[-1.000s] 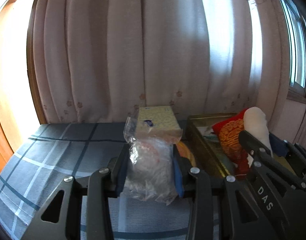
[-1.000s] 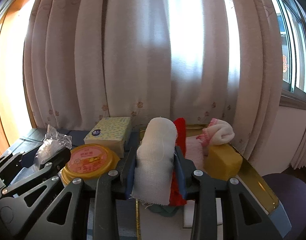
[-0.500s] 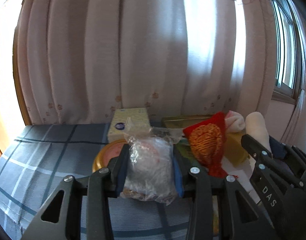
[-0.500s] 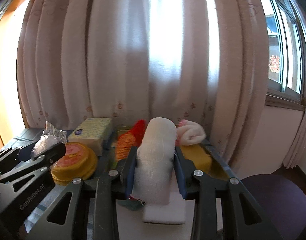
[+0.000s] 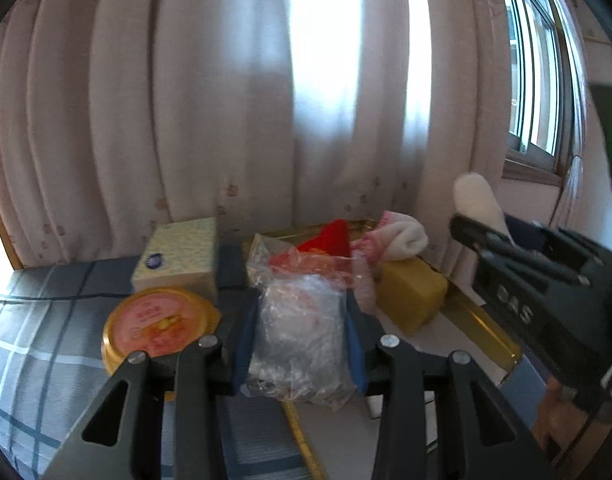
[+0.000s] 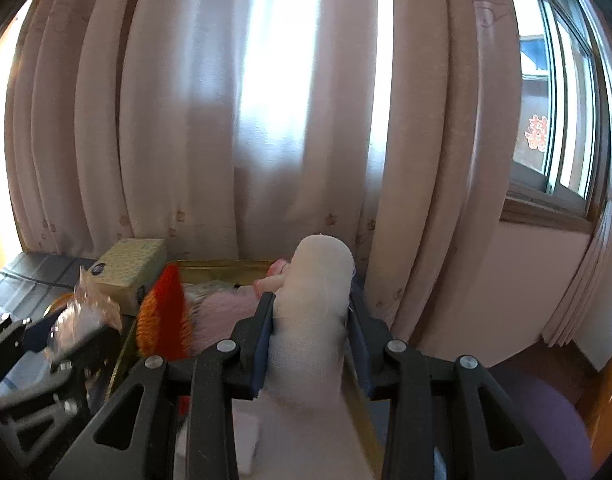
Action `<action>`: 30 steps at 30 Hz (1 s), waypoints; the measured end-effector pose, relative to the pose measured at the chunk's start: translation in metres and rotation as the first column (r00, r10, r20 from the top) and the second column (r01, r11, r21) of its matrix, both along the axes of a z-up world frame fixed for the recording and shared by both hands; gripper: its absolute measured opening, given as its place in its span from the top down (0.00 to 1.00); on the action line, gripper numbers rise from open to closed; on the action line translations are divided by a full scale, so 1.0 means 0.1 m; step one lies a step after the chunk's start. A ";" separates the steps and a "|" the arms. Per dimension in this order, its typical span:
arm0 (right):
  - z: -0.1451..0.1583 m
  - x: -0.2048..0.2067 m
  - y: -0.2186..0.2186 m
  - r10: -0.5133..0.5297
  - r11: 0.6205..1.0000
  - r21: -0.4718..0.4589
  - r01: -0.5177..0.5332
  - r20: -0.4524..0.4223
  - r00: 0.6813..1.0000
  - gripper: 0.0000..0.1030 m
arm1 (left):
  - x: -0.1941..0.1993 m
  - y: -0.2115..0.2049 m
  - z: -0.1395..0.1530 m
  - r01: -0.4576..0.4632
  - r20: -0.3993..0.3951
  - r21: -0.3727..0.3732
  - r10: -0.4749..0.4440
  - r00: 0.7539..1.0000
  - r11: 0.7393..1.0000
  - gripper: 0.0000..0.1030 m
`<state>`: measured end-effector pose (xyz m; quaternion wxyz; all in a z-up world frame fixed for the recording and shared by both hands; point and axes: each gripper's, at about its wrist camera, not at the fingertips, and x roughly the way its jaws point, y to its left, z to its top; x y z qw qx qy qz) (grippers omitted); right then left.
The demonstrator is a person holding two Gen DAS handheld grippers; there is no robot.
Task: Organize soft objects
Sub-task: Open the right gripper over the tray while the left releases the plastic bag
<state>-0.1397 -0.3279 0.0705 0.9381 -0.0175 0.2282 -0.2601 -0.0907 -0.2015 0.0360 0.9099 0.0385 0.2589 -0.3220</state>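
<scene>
Left wrist view: gold rectangular tray (image 5: 482, 322) crowded with yellow sponge block (image 5: 410, 294) and red pouch (image 5: 330, 236)
Left gripper (image 5: 300, 330) pinches a crinkled clear plastic bag (image 5: 298, 332); right gripper (image 6: 310, 330) clamps a white gauze roll (image 6: 314, 312)

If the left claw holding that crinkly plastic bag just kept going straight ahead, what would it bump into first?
Probably the red pouch in the gold tray, just beyond the plastic bag held by the left gripper. Depth is hard to judge.

Two black hand-held tools

The left tool (image 5: 300, 344) and right tool (image 6: 310, 338) have blue pads, silver screws and white lettering.
</scene>
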 end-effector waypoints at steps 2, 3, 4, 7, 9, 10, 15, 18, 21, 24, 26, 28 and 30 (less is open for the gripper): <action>0.03 0.07 -0.06 0.012 1.000 0.003 -0.012 -0.013 1.000 0.63 | 0.00 -0.06 0.01 0.009 -0.012 0.002 -0.009 1.000 1.000 0.63; 0.04 0.10 -0.09 0.018 1.000 0.006 -0.018 -0.022 1.000 0.63 | -0.01 -0.12 0.00 0.016 -0.020 0.005 -0.016 1.000 1.000 0.63; 0.05 0.15 -0.12 0.023 1.000 0.006 -0.022 -0.034 0.999 0.63 | -0.02 -0.15 0.00 0.021 -0.023 0.008 -0.020 1.000 1.000 0.63; 0.03 0.28 -0.23 0.033 0.999 0.030 -0.031 -0.066 0.997 0.63 | -0.03 -0.24 -0.02 0.031 -0.032 0.017 -0.030 0.999 0.999 0.63; 0.01 0.37 -0.29 0.049 0.997 0.061 -0.044 -0.087 0.995 0.63 | -0.03 -0.30 -0.05 0.040 -0.049 0.019 -0.039 0.998 0.999 0.63; 0.00 0.42 -0.33 0.056 0.996 0.074 -0.048 -0.098 0.994 0.63 | -0.03 -0.33 -0.06 0.047 -0.059 0.021 -0.046 0.997 0.999 0.63; -0.09 0.69 -0.41 0.092 0.991 0.116 -0.073 -0.164 0.982 0.64 | -0.01 -0.43 -0.11 0.055 -0.083 0.040 -0.051 0.995 0.998 0.63; -0.14 0.86 -0.42 0.106 0.991 0.102 -0.085 -0.221 0.970 0.64 | 0.04 -0.48 -0.13 0.049 -0.105 0.055 -0.043 0.994 0.997 0.63; -0.17 1.01 -0.41 0.133 0.988 0.111 -0.108 -0.259 0.957 0.64 | 0.08 -0.51 -0.17 0.047 -0.122 0.070 -0.038 0.992 0.996 0.64; -0.21 1.17 -0.40 0.162 0.983 0.130 -0.128 -0.298 0.941 0.64 | 0.08 -0.54 -0.21 0.051 -0.128 0.089 -0.039 0.991 0.995 0.64; -0.26 1.26 -0.40 0.169 0.982 0.135 -0.132 -0.324 0.931 0.64 | 0.10 -0.57 -0.25 0.040 -0.132 0.115 -0.025 0.991 0.993 0.64; -0.30 1.35 -0.41 0.174 0.980 0.147 -0.131 -0.339 0.924 0.64 | 0.13 -0.60 -0.29 0.041 -0.148 0.135 -0.021 0.989 0.990 0.65; -0.35 1.43 -0.40 0.182 0.980 0.147 -0.137 -0.360 0.915 0.64 | 0.16 -0.60 -0.31 0.036 -0.155 0.147 -0.012 0.988 0.988 0.65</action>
